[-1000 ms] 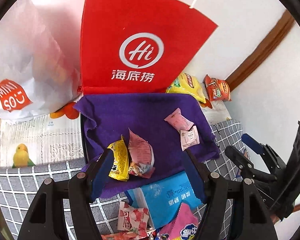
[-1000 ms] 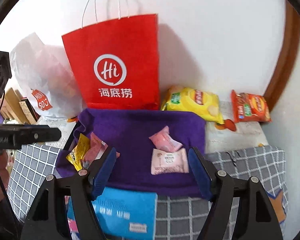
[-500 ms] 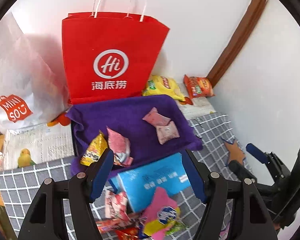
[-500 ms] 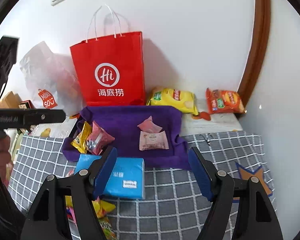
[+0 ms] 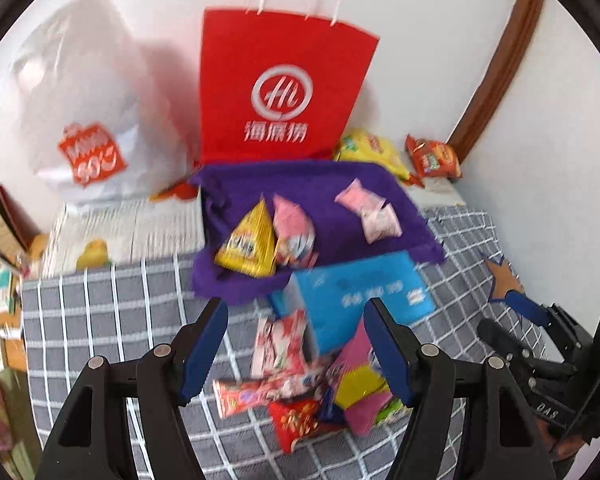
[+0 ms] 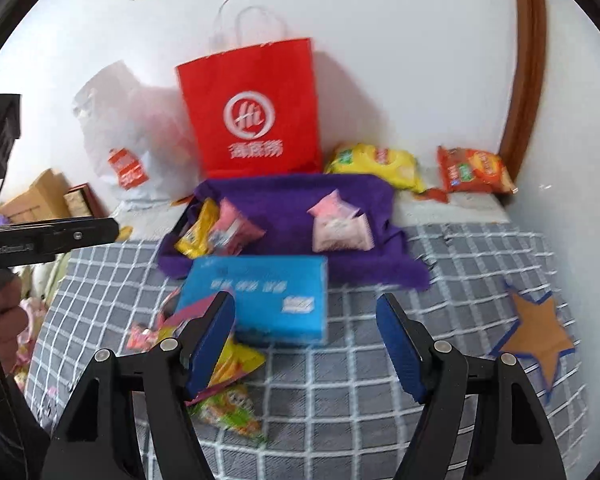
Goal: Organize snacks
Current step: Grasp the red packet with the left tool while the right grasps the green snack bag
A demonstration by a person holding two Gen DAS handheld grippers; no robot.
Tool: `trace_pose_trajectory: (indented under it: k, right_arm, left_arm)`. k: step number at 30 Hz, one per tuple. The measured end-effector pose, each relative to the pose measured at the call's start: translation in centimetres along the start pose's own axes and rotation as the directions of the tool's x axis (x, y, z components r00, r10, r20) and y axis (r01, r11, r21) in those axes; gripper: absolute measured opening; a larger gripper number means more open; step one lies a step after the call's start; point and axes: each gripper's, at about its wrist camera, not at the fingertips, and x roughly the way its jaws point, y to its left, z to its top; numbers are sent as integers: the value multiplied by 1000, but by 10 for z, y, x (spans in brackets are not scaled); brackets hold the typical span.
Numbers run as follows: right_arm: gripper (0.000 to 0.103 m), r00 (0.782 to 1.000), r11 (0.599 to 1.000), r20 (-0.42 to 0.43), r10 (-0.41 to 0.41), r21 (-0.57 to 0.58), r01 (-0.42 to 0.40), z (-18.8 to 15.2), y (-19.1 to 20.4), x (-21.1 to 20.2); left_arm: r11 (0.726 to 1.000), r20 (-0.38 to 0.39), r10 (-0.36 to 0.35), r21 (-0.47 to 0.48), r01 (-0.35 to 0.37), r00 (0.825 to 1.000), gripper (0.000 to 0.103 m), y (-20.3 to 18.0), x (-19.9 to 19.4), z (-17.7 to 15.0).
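A purple cloth (image 5: 320,184) (image 6: 284,196) lies below a red paper bag (image 5: 280,88) (image 6: 252,112). On the cloth sit a yellow packet (image 5: 246,244) (image 6: 196,228) beside a pink packet (image 5: 292,228) (image 6: 234,228), and two pale pink packets (image 5: 374,212) (image 6: 338,226) to the right. A blue box (image 5: 364,296) (image 6: 260,296) rests at the cloth's near edge, with a pile of loose snacks (image 5: 300,384) (image 6: 220,376) in front. My left gripper (image 5: 296,350) hangs open above that pile. My right gripper (image 6: 306,340) is open over the checked cover, holding nothing.
A white plastic bag (image 5: 84,120) (image 6: 136,136) stands left of the red bag. A yellow chip bag (image 6: 374,162) and an orange one (image 6: 474,170) lie at the back right by the wall. A star patch (image 6: 540,336) marks the grey checked cover (image 5: 100,312).
Both grippers have pulled back from the cloth, so the blue box and the snack pile have come into view. Their jaws stayed open and empty.
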Motion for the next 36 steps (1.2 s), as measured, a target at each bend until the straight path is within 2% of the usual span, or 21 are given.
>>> trace_pose_trajectory:
  k: [3, 11, 16, 22, 24, 26, 29, 34, 35, 36]
  right_arm:
    - [73, 998, 999, -39, 42, -18, -43, -19, 12, 9]
    - [73, 987, 990, -104, 123, -60, -130, -52, 38, 22]
    - [73, 981, 988, -144, 132, -67, -143, -67, 50, 36]
    - [64, 975, 990, -201, 96, -86, -115, -84, 56, 65]
    - [62, 973, 988, -204, 113, -78, -131, -86, 55, 71]
    - [50, 969, 987, -208, 134, -63, -150, -88, 55, 75]
    - [48, 975, 987, -187, 118, -86, -136, -91, 59, 71]
    - [47, 980, 986, -168, 108, -110, -128, -97, 49, 54]
    - [42, 981, 986, -160, 106, -112, -125, -98, 44, 51]
    - [42, 984, 987, -145, 102, -111, -118, -99, 37, 45]
  left_arm:
    - [999, -46, -19, -42, 17, 999, 68, 13, 7, -12]
    - [997, -54, -29, -73, 25, 998, 68, 29, 2, -30]
    - [998, -55, -30, -60, 27, 998, 68, 27, 1, -36]
    - [999, -62, -23, -39, 20, 998, 68, 24, 6, -48]
    - [999, -67, -19, -42, 16, 998, 68, 27, 9, -53]
    - [998, -77, -20, -55, 16, 997, 68, 30, 13, -56]
    - [996, -98, -12, -92, 3, 995, 68, 37, 23, -62]
    - [996, -131, -12, -95, 0, 991, 68, 36, 35, -77]
    - [996, -134, -11, -85, -1, 991, 68, 34, 36, -81]
    - [997, -136, -5, -73, -5, 991, 68, 32, 38, -84]
